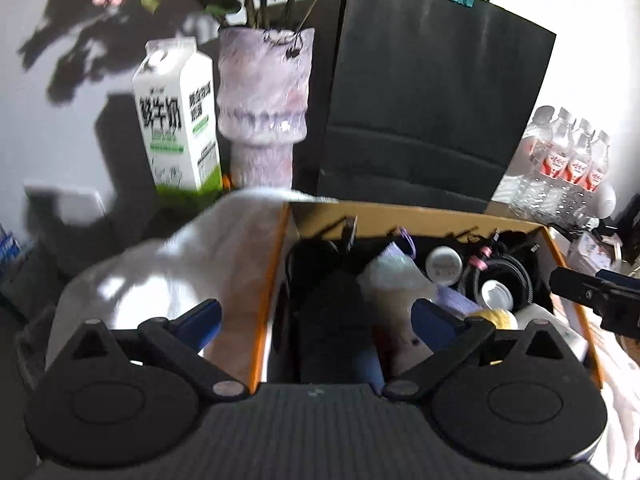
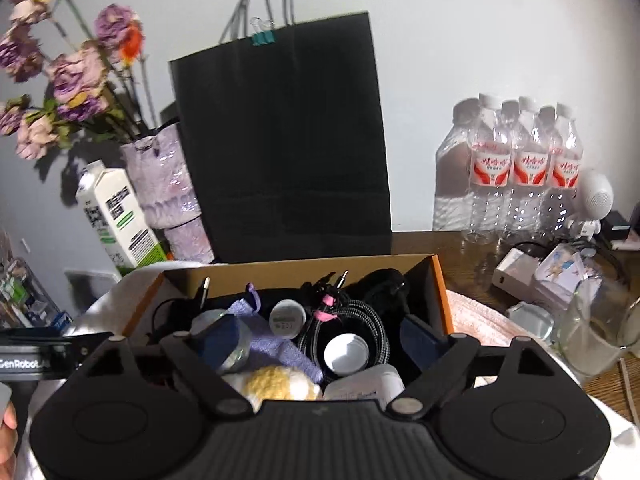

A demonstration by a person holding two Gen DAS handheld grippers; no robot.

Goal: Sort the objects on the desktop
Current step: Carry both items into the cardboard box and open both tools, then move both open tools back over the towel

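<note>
Your left hand-held gripper (image 1: 316, 316) hangs wide open, holding nothing, over the left end of the box (image 1: 400, 216) at frame centre. Your right hand-held gripper (image 2: 320, 340), also spread and empty, sits above the coiled cable (image 2: 360, 320) and white cap (image 2: 346, 354) inside.

Open cardboard box (image 2: 300, 270), cluttered with cables (image 2: 356, 320)

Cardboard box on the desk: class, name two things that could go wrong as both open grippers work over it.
1. The box is crowded: braided cable, white cap, yellow ball. A gripper closing here may catch the cable as well.
2. The glass jug stands just right of the box; a sideways swing might knock it.
</note>
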